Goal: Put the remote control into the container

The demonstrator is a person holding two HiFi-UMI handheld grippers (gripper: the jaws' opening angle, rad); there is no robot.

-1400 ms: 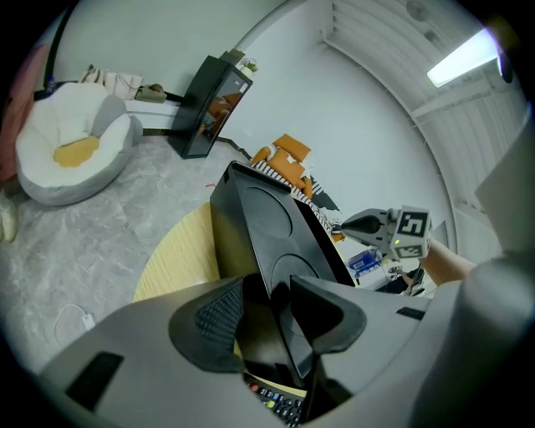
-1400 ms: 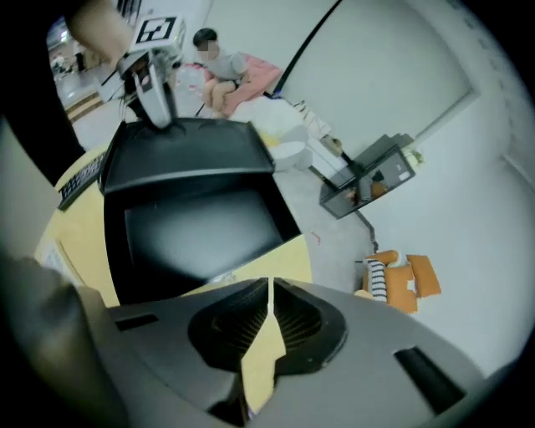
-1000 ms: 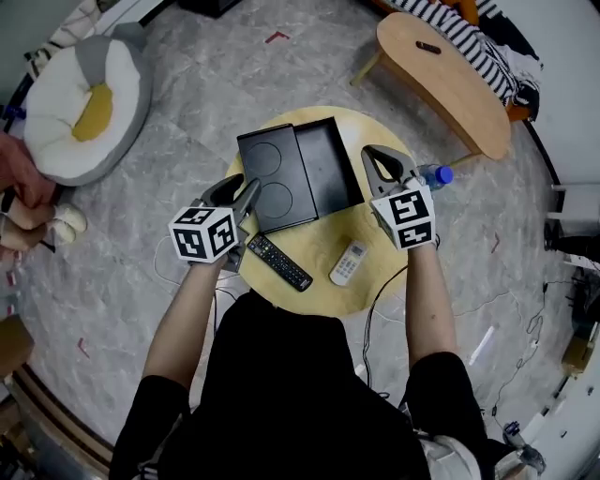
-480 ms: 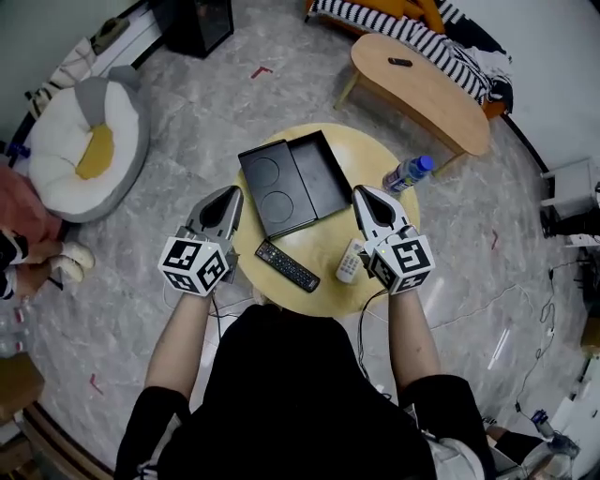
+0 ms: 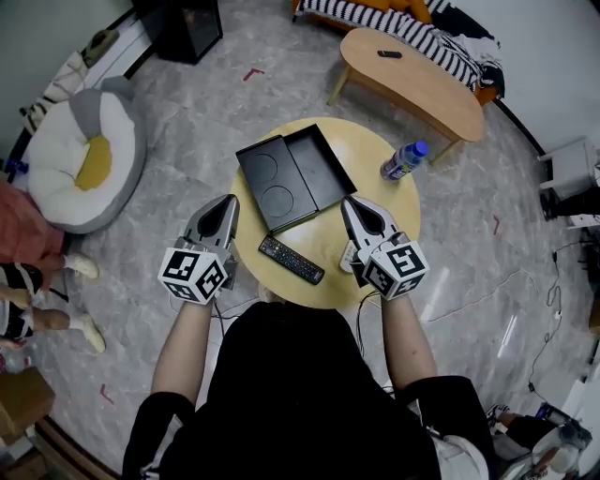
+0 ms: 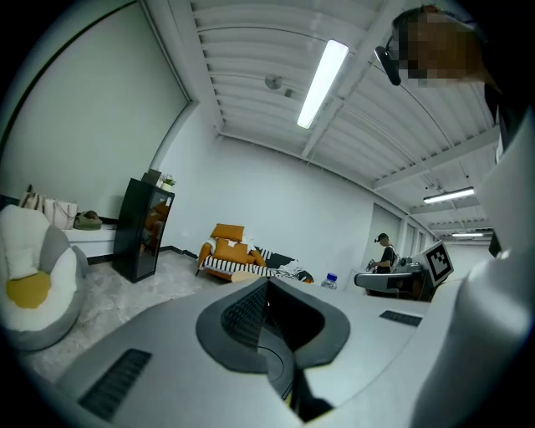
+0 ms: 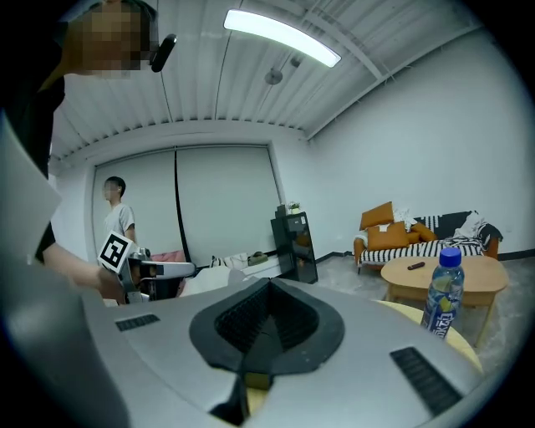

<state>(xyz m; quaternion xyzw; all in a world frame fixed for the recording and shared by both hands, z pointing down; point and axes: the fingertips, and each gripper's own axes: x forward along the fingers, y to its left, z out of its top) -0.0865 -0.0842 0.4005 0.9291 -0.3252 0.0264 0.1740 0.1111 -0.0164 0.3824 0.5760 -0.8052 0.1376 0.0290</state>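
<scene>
A black remote control (image 5: pixel 291 260) lies near the front of the round yellow table (image 5: pixel 389 202). Just behind it stands the open black container (image 5: pixel 321 167), with its lid (image 5: pixel 265 185) lying beside it on the left. A white remote (image 5: pixel 347 254) peeks out from under my right gripper. My left gripper (image 5: pixel 228 202) hovers at the table's left edge, shut and empty. My right gripper (image 5: pixel 349 202) hovers right of the black remote, also shut with nothing in it. Both gripper views look out level into the room over shut jaws, left gripper (image 6: pixel 267 288) and right gripper (image 7: pixel 267 288).
A water bottle (image 5: pixel 403 160) stands at the table's far right edge. A wooden bench (image 5: pixel 412 75) is behind it, a white and yellow cushion bed (image 5: pixel 80 155) at the left, a black cabinet (image 5: pixel 183 28) at the back. A person's legs (image 5: pixel 28 281) are at far left.
The left gripper's jaws have closed. Both grippers have drawn back toward the table's near edge, and the right one now covers most of the white remote.
</scene>
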